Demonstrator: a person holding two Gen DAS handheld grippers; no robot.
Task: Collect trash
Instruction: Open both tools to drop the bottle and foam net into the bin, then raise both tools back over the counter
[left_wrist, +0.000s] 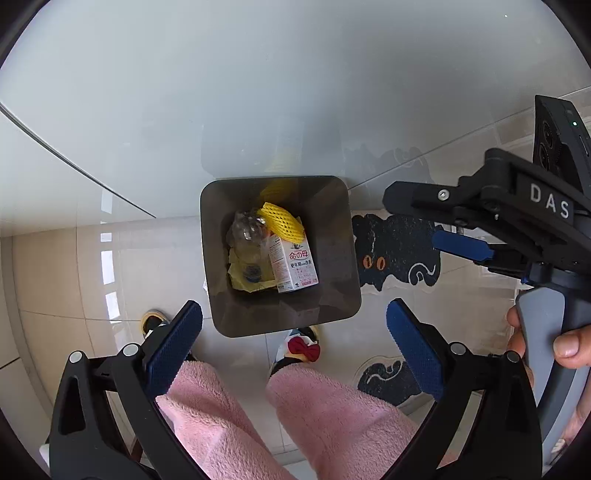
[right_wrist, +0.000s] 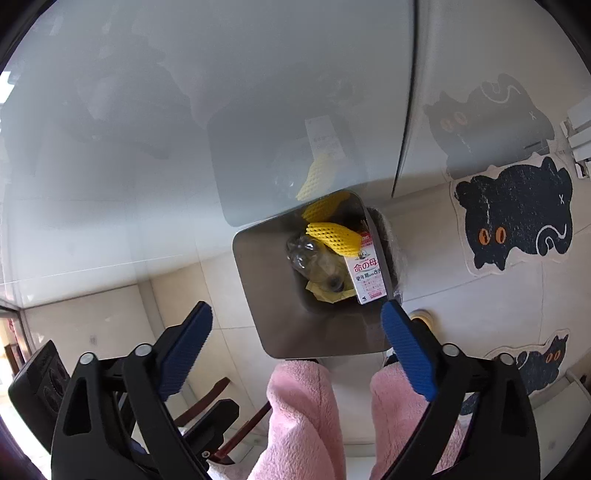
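the left gripper (left_wrist: 293, 343) hangs above the near edge of the bin (left_wrist: 334, 254), its blue pads spread wide with nothing between them. the right gripper (right_wrist: 295, 343) is likewise released and empty, poised over the bin's near rim; seen from the left wrist camera it sits to the right of the bin, held by a hand (left_wrist: 561, 343) on its grey handle.

inside the bin lies the collected trash: a yellow foam net (left_wrist: 282, 219) toward the far wall, a crumpled clear plastic bottle (left_wrist: 247, 236) just left of it, a small white medicine box (left_wrist: 293, 264) leaning near the right wall, and yellow paper (left_wrist: 240, 278) underneath at the bottom.

judging from this, the dropping step looks finished for these pieces, since both tools are free and the items rest in the bin. the next move would call for turning away from the bin to look for any remaining trash; none shows outside the bin in either view, so the task may be near its end.

around the bin: a glass tabletop (left_wrist: 221, 92) overhangs its far side and mirrors its contents, so any reach beyond the bin must clear that edge. a black cat rug (left_wrist: 399, 254) lies on the tiled floor just right of the bin. nearer than the bin are the person's pink fleece legs (left_wrist: 332, 413) and slippers, one with a red bow (left_wrist: 303, 349), close against the bin's near wall.
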